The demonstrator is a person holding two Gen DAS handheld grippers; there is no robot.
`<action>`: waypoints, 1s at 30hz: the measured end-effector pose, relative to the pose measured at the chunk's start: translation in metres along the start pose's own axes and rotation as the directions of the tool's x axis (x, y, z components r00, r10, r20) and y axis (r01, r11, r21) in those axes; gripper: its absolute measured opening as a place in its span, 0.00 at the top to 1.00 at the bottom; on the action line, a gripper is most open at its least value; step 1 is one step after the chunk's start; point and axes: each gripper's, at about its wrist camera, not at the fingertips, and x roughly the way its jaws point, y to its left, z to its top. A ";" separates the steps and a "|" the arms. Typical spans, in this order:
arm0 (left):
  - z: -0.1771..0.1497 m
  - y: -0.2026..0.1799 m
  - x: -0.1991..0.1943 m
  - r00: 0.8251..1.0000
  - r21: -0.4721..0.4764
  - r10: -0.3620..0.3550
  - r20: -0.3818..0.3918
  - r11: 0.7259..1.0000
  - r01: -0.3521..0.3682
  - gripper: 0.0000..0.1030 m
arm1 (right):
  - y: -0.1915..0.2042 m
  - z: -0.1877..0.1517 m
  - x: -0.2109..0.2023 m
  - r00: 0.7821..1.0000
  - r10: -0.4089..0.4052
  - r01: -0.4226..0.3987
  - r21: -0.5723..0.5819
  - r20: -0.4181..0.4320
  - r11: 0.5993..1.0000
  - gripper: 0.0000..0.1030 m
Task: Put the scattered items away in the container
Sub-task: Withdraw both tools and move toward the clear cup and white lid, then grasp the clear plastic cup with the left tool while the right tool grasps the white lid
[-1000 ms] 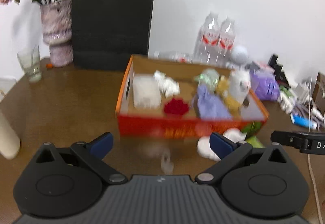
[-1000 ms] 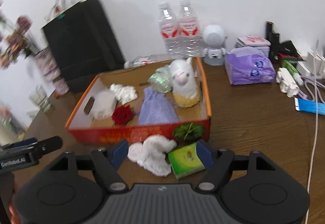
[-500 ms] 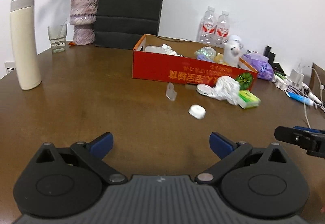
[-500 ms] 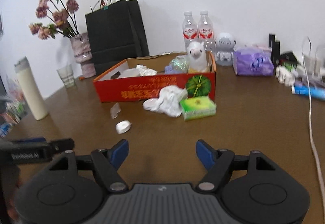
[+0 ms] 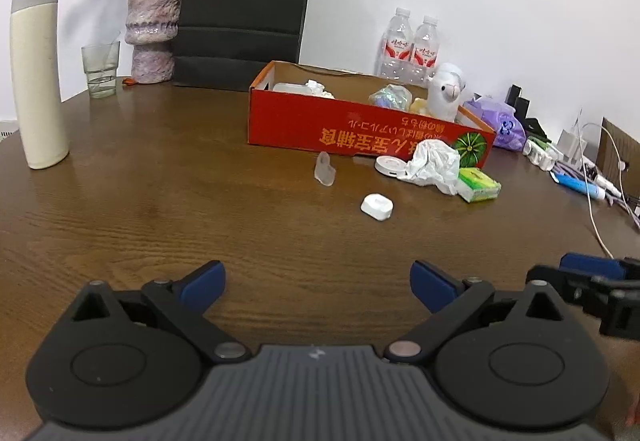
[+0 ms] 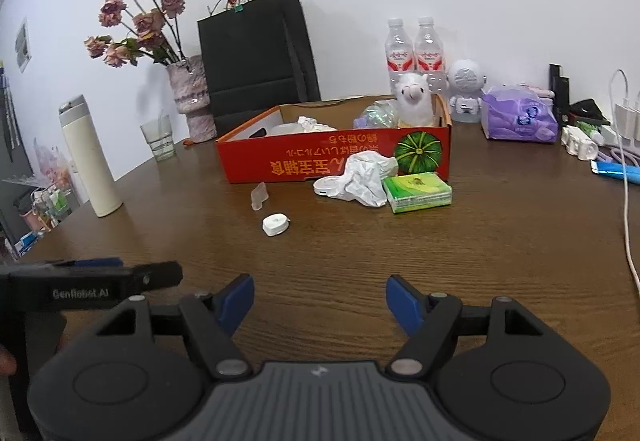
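A red cardboard box (image 5: 360, 133) (image 6: 332, 157) stands mid-table and holds a white alpaca plush (image 6: 412, 99) and other small items. In front of it lie a clear plastic piece (image 5: 325, 170), a small white case (image 5: 377, 206) (image 6: 275, 224), a white round disc (image 5: 390, 164), a crumpled white wrapper (image 5: 434, 165) (image 6: 366, 177) and a green tissue pack (image 5: 479, 184) (image 6: 418, 192). My left gripper (image 5: 318, 281) hovers low over bare table well short of them, its jaws closing with nothing between them. My right gripper (image 6: 321, 301) is open and empty beside it.
A cream thermos (image 5: 38, 73), a glass (image 5: 100, 70), a vase of dried flowers (image 5: 152, 25) and a black paper bag (image 5: 244, 5) stand at the back left. Water bottles (image 5: 412, 45), a purple tissue pack (image 6: 518, 117), chargers and cables (image 6: 624, 177) crowd the right.
Both grippers have drawn back and down from just above the box to low over the near table. The items on the table have not moved.
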 end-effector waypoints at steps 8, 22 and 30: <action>0.048 0.012 0.046 1.000 0.065 -0.021 -0.001 0.998 0.021 0.33 | 0.000 0.019 0.044 0.998 0.041 -0.044 -0.076 -0.041 0.996 0.43; 0.088 0.010 0.157 0.990 0.064 -0.084 -0.111 0.994 0.091 0.75 | 0.019 0.070 0.143 0.993 0.078 -0.093 -0.175 -0.091 0.980 0.55; 0.091 0.023 0.144 0.997 0.039 -0.060 -0.056 0.997 0.062 0.93 | 0.024 0.067 0.157 0.982 0.148 -0.169 -0.187 -0.120 0.968 0.59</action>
